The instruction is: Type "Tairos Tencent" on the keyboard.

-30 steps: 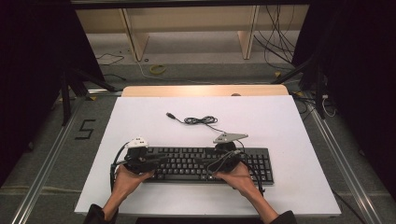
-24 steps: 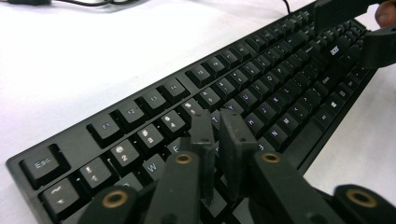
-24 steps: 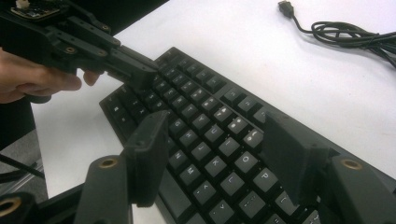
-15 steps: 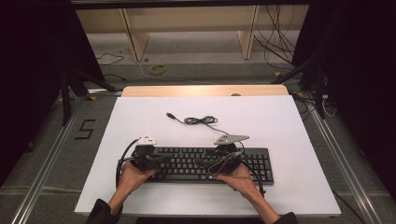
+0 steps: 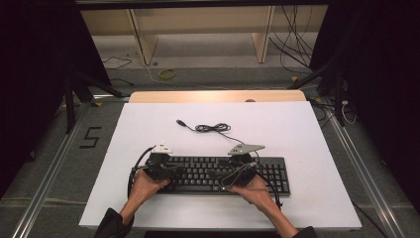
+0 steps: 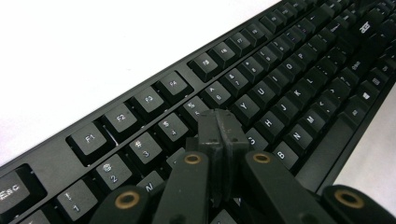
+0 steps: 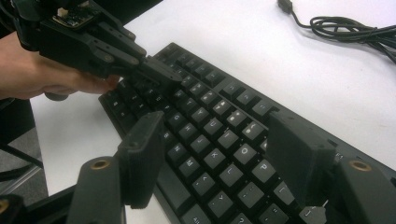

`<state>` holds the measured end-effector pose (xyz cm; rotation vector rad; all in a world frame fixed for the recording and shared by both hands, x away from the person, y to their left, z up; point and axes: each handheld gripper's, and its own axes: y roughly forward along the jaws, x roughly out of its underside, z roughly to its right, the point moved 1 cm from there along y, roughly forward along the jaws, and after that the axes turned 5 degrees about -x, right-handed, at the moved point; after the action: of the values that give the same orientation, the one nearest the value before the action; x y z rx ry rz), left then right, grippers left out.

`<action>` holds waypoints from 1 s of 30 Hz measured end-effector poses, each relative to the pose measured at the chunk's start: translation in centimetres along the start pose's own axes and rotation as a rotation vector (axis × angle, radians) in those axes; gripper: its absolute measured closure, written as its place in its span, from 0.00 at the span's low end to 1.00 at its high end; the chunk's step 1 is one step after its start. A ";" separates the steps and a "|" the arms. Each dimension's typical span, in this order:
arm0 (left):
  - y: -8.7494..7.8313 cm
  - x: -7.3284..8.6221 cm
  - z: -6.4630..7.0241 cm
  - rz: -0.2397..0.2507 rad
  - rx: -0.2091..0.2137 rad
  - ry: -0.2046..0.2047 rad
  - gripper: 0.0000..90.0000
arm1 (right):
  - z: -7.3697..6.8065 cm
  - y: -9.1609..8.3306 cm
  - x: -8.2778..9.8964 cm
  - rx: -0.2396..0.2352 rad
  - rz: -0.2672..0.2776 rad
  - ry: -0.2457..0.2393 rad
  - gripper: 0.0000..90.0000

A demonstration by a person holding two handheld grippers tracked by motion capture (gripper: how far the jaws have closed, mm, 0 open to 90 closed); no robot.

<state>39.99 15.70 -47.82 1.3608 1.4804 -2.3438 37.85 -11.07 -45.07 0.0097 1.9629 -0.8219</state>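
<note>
Black keyboard (image 5: 218, 174) lies flat on the white surface (image 5: 148, 124), near its front edge, long side running left to right. I take the keyboard as landmark.

Left gripper (image 5: 166, 171) sits over the keyboard's left end. In the left gripper view its jaws are closed pad against pad with nothing between them; they have just been closing. The closed tips (image 6: 218, 133) hang over the number and upper letter rows, near the 5 and T keys; I cannot tell whether they touch a key. The right gripper view shows the same gripper (image 7: 161, 72) from the side, pointing down at the upper left keys.

Right gripper (image 5: 236, 173) sits over the keyboard's middle right part. My right gripper view (image 7: 215, 158) shows its jaws standing wide apart above the letter keys, with nothing held between them; they have just been opening a little.

The keyboard's cable (image 5: 210, 128) lies coiled on the surface behind the keyboard, with its plug (image 5: 181, 122) lying left of the coil.
</note>
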 end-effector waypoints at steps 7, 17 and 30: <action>0.2 0.0 0.0 -0.005 0.000 -0.006 0.99 | 0.0 -0.1 0.0 0.003 0.003 0.000 0.41; 0.8 0.1 0.2 -0.024 -0.023 0.012 0.99 | 0.0 -0.1 0.1 0.003 0.001 0.001 0.41; -0.3 -0.3 0.1 0.020 -0.002 -0.011 0.93 | 0.2 -0.1 0.1 0.006 0.004 0.007 0.42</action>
<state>39.95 15.72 -47.37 1.3543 1.4590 -2.3330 37.90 -11.29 -45.09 0.0200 1.9665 -0.8267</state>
